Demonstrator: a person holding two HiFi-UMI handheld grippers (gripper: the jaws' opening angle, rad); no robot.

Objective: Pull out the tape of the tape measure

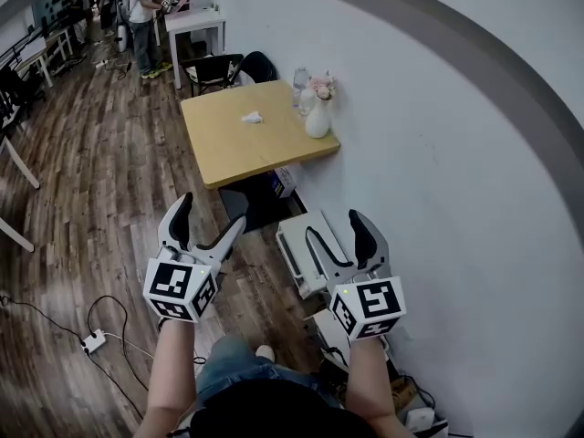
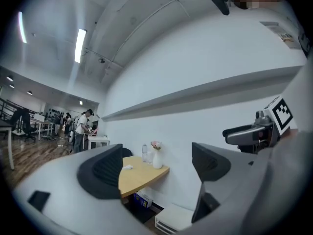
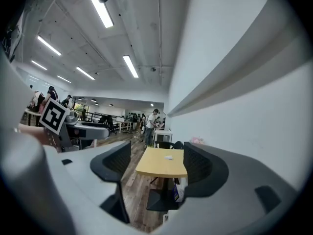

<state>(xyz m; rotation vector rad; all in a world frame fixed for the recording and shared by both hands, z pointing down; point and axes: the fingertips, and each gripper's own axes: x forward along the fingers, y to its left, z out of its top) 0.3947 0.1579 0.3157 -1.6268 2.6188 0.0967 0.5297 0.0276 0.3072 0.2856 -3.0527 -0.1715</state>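
No tape measure can be made out in any view. A small white object lies on the wooden table ahead; it is too small to identify. My left gripper is held level in the air, well short of the table, jaws open and empty. My right gripper hangs beside it, also open and empty. In the left gripper view the left gripper frames the table, with the right gripper at the right. In the right gripper view the right gripper frames the table.
A white vase with pink flowers and a clear bottle stand at the table's wall side. A black chair is behind it. A white unit sits on the floor below my right gripper. A cable and power strip lie left. People stand far back.
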